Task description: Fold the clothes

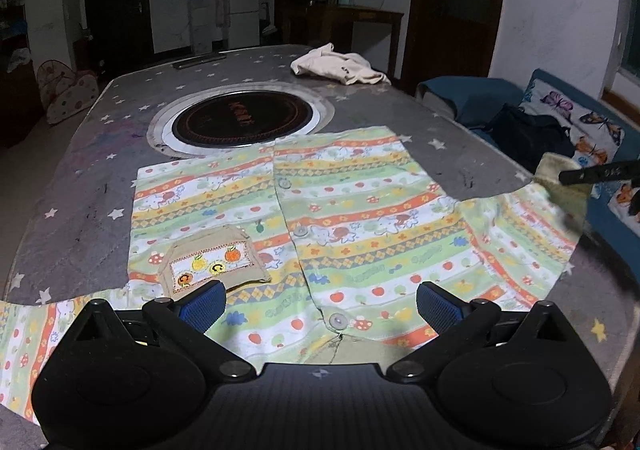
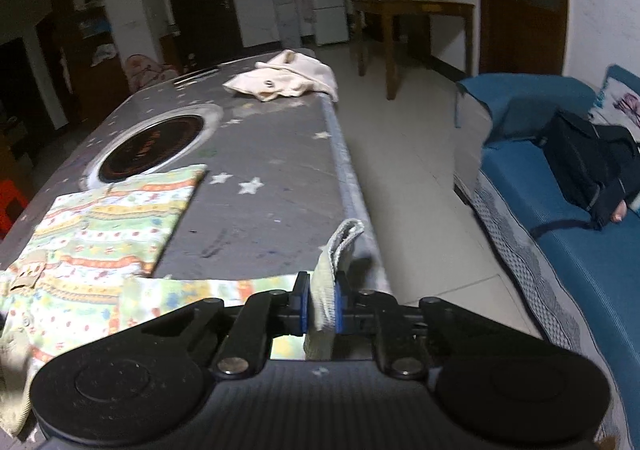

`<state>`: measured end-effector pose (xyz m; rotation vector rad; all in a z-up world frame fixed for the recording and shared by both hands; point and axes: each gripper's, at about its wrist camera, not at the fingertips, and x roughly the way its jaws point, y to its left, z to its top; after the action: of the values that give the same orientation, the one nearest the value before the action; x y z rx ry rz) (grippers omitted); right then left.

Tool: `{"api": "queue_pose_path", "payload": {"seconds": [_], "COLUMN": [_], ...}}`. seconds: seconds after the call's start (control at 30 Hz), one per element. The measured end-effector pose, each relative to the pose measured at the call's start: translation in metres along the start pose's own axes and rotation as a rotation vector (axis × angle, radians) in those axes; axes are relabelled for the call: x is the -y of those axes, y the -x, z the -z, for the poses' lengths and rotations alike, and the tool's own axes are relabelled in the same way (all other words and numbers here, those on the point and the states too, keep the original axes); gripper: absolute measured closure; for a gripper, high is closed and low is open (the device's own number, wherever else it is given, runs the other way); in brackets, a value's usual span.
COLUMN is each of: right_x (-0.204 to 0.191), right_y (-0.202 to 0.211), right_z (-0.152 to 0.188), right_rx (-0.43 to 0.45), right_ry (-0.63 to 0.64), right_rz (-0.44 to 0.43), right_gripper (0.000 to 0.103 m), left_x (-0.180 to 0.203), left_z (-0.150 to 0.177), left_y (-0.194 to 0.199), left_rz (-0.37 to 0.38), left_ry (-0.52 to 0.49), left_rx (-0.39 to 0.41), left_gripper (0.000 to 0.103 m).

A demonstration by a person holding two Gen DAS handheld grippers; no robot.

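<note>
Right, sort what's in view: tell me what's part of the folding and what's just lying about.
Part of the job:
striped shirt, spread flat on the table
sleeve cuff, pinched in the right gripper
left gripper, open over the shirt's collar end

Lying about:
cream garment, crumpled at the far end
round hotplate
black bag on the blue sofa

Black ribbed gripper bodies, round side discs, silver pivot screws, blue textured fingers (image 1: pixel 204 304)
</note>
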<state>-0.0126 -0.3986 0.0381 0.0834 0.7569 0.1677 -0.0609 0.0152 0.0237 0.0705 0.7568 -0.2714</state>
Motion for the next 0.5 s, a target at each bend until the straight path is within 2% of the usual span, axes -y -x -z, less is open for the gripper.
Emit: {"api": "queue_pose_path", "payload": {"seconds": [0.5], "right_x": [-0.08], "right_y": [0.019], "right_z": [-0.033], "right_rx": [0.062], "right_ry": [0.149], "right_rz": [-0.158], "right_gripper": [0.093], "left_x": [-0.006], "left_z": [0.004], "left_y": [-0.011], "left_rz": [-0.068], "left_ry": [0.005], "left_rx": [-0.071], "left_gripper": [0.0]}}
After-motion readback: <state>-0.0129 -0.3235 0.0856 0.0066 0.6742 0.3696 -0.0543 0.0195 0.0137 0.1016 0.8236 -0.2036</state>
